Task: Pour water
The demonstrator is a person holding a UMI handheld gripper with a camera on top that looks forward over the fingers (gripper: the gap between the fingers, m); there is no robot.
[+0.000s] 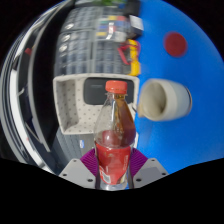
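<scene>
You look along a bright blue counter [185, 130] bearing a red round mark [175, 43], with cluttered shelves blurred beyond. A white cup [165, 99] and a pale perforated basket [78, 103] stand ahead. Your tool [113, 168] pinches a clear bottle [114, 135] of reddish liquid, orange-capped, upright between the purple pads [90, 160].

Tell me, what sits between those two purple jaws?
A bottle with an orange cap and red label stands between the jaws, which press on it from both sides, as the gripper view shows. A white cup lies beyond, on the blue surface.
</scene>
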